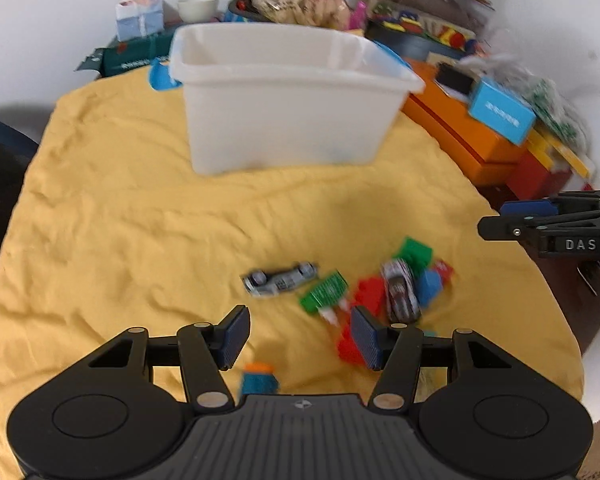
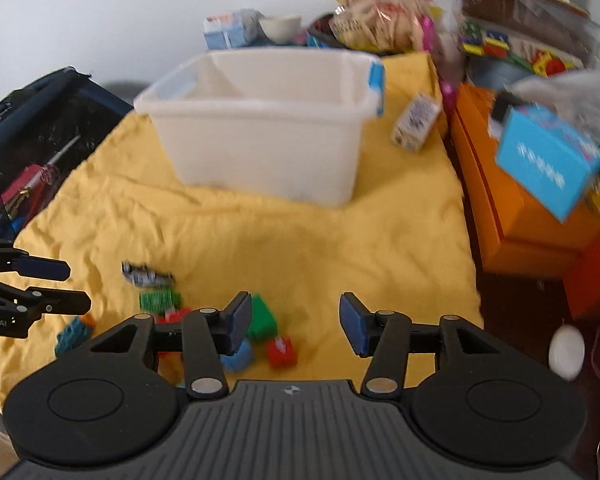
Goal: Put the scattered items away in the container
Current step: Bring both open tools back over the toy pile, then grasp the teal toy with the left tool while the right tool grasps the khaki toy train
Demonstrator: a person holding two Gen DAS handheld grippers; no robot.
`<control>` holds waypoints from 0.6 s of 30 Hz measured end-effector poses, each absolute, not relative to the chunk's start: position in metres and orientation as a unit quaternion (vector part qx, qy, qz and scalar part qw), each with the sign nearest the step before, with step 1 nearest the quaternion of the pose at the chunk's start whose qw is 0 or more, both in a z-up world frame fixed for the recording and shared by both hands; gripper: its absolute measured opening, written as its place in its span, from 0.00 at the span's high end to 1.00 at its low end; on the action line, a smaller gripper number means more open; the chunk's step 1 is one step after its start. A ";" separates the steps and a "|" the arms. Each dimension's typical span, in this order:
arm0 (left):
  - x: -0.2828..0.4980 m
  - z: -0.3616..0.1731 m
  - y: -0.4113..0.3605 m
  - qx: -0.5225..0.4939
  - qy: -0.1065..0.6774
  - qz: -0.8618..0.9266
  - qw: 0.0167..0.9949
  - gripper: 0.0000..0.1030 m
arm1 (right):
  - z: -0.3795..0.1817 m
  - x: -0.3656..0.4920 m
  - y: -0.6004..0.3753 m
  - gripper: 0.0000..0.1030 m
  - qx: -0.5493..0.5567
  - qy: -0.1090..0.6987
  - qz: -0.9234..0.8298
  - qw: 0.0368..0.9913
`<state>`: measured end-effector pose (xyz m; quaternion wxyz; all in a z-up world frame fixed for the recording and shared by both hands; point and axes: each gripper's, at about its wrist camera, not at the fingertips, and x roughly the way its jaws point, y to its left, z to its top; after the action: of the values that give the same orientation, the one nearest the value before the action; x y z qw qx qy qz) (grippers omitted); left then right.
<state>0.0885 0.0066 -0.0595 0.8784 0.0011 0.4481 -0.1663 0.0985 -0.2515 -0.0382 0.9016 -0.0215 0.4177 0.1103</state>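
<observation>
Yellow cloth [image 1: 140,220] — broad bare stretch between the white container [image 1: 284,104] and the toy cluster [image 1: 380,292], open to passage; container top uncovered; right flank walled by orange boxes [image 1: 460,128] and a blue box [image 1: 500,112]; clutter piled behind the container; dark bag [image 2: 32,140] along the left edge.

I see my left gripper [image 1: 298,334] and my right gripper [image 2: 294,322] side by side, each tilted forward and downward, each with its two blue-padded fingers parted and nothing gripped between them, the pair close but not touching.
</observation>
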 end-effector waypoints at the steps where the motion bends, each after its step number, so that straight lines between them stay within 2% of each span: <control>1: 0.084 -0.061 0.005 0.004 0.449 -0.170 0.877 0.42 | -0.040 0.095 -0.251 0.49 -0.022 0.421 0.108 0.900; 18: 0.049 -0.072 0.022 -0.003 0.461 -0.171 0.870 0.42 | -0.051 0.056 -0.224 0.49 -0.053 0.437 0.101 0.892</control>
<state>0.0490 0.0225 -0.0720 0.8705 -0.0034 0.4614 -0.1713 0.0562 -0.2242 -0.0506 0.8924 -0.0531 0.4367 0.1005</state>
